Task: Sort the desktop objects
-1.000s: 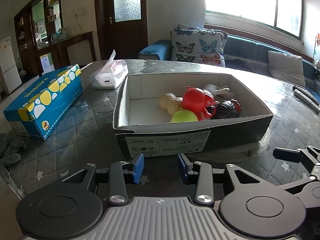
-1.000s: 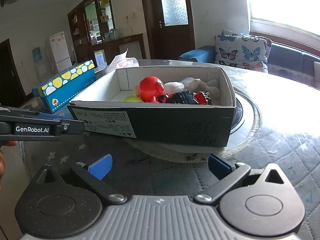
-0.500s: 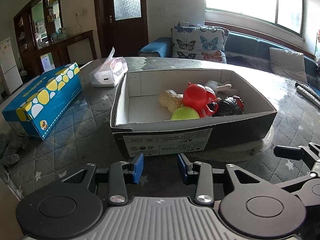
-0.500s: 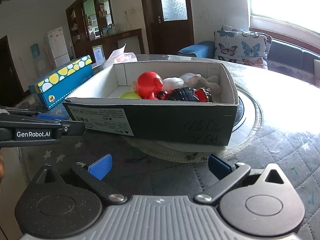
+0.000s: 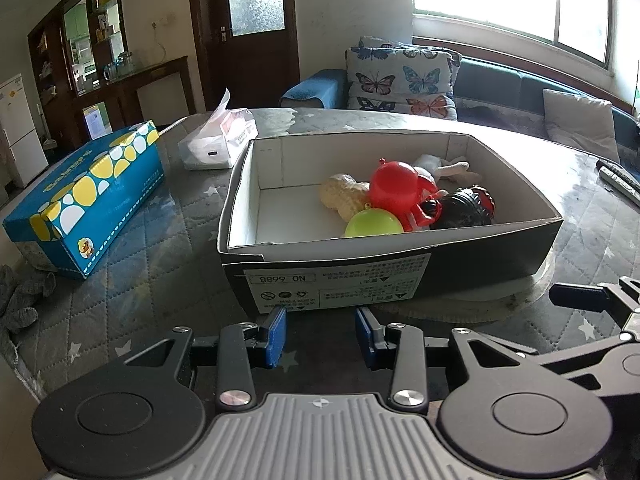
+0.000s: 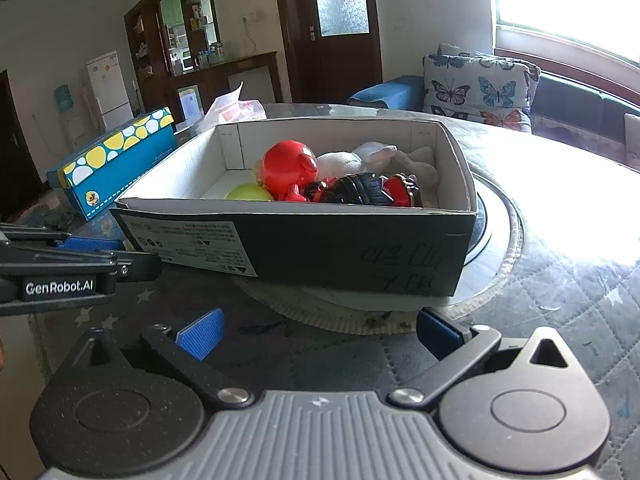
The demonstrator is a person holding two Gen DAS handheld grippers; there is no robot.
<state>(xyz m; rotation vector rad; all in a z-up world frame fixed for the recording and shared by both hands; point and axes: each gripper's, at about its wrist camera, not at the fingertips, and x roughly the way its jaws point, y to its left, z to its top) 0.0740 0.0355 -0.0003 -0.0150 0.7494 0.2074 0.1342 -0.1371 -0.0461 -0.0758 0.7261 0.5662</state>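
A black cardboard box [image 5: 460, 264] [image 6: 320, 248] with a white inside stands on the quilted table, on a round mat. In it lie a red round toy [image 5: 394, 188] [image 6: 286, 168], a green ball [image 5: 372, 222] [image 6: 248, 192], a tan peanut-shaped toy [image 5: 344, 194], a black and red toy [image 5: 466, 208] [image 6: 364, 188] and a white plush [image 5: 444, 166] [image 6: 352, 160]. My left gripper [image 5: 320, 334] hangs just before the box's near wall, open, nothing between its blue pads. My right gripper [image 6: 316, 334] hovers in front of the box, wide open and empty.
A blue box with yellow and white dots [image 5: 88, 196] [image 6: 116, 160] lies left of the cardboard box. A tissue pack [image 5: 218, 140] sits behind it. Remote controls [image 5: 618, 180] rest at the table's right edge. A grey cloth [image 5: 20, 300] hangs at the left edge.
Both views have shifted slightly, so the box sits a little lower in each frame. Both grippers keep the same opening and nothing in the box has moved.
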